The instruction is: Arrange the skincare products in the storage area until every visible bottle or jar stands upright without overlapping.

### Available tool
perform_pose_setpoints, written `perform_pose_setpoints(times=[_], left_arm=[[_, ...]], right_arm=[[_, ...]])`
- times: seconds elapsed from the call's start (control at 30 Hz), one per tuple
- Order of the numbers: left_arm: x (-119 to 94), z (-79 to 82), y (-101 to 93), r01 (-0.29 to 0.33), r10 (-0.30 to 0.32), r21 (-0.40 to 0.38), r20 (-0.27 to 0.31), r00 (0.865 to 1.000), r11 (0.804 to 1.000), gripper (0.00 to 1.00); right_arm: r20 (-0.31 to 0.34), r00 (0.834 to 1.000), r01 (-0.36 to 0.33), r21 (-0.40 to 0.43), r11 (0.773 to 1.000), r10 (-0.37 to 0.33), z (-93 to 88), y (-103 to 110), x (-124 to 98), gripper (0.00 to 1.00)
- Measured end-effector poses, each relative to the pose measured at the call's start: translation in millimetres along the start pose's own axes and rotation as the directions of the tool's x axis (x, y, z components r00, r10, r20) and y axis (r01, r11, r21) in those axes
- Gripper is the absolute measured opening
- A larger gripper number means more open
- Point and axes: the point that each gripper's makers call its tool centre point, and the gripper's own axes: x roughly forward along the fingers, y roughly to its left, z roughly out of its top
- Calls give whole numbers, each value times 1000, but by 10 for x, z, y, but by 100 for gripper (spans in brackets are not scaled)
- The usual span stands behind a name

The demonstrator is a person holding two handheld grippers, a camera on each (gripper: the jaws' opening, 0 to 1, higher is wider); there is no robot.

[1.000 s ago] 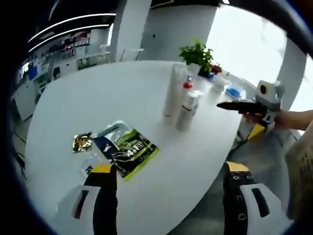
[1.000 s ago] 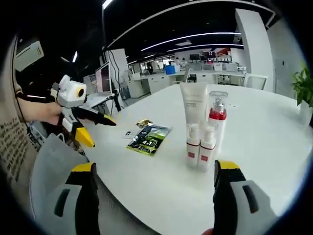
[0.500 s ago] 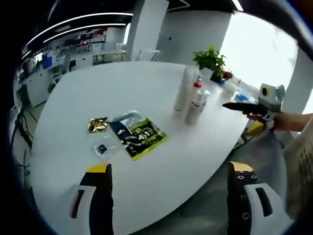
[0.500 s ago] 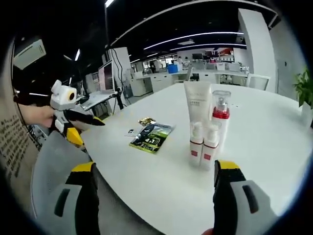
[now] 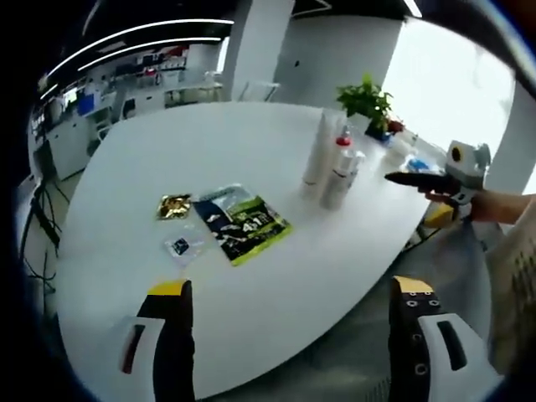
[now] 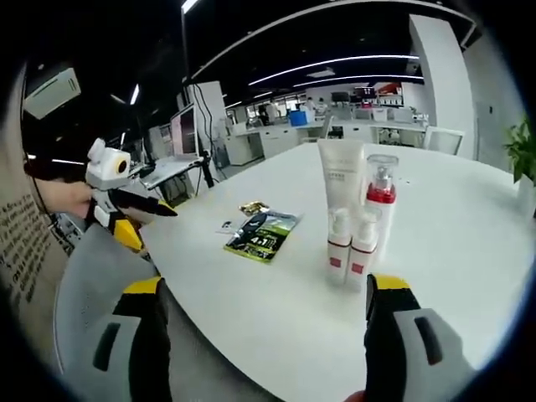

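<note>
On a round white table (image 5: pixel 167 151) (image 6: pixel 469 218) stands an upright cluster: a tall white tube (image 6: pixel 342 180) (image 5: pixel 316 157), a clear pump bottle with a red collar (image 6: pixel 379 205) (image 5: pixel 342 151), and two small white bottles with red bands (image 6: pixel 337 251) (image 6: pixel 363 255). A dark green sachet (image 5: pixel 241 224) (image 6: pixel 262 234), a gold sachet (image 5: pixel 173 206) and a small clear sachet (image 5: pixel 180 246) lie flat. My left gripper (image 5: pixel 289 352) (image 6: pixel 134 213) is open over the table's near edge. Well short of the bottles, my right gripper (image 6: pixel 264 343) (image 5: pixel 419 178) is open with nothing held.
A potted green plant (image 5: pixel 364 100) and small items sit at the table's far side. Desks, monitors and chairs fill the office behind. A person's hands (image 5: pixel 486 205) (image 6: pixel 59 197) hold the grippers off the table's rim.
The left gripper view has pulled back and swung, so more of the table shows. The right gripper view has barely shifted. Bottles and sachets lie as before.
</note>
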Motion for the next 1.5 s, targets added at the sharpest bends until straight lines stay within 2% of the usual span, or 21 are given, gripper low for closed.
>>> perform_pose_setpoints(times=[0.3, 0.5, 0.77, 0.93, 1.2, 1.4, 1.5], left_arm=[[54, 51, 16, 1, -1, 3, -4, 1000, 1000, 94], [156, 82, 59, -26, 25, -11, -25, 999, 1000, 92], [489, 204, 142, -80, 79, -20, -40, 996, 997, 93], [734, 205, 151, -106, 103, -32, -75, 992, 994, 94], [1031, 282, 167, -150, 145, -53, -97, 985, 987, 95], [1196, 309, 241, -193, 185, -67, -117, 976, 979, 94], [1318, 322, 341, -229, 217, -92, -124, 968, 969, 94]], right_arm=[[-6, 1000, -4, -2, 1000, 4, -1, 9, 6, 99], [-8, 1000, -4, 1, 1000, 4, 1, 6, 12, 98], [-17, 1000, -4, -5, 1000, 4, -13, 9, 15, 98], [-29, 1000, -4, -15, 1000, 3, -29, 7, 18, 98], [-32, 999, 14, 5, 1000, -14, -44, -55, 1, 98], [-31, 999, 31, 18, 999, -31, -55, -103, -16, 98], [-30, 999, 46, 24, 999, -46, -64, -135, -24, 98]])
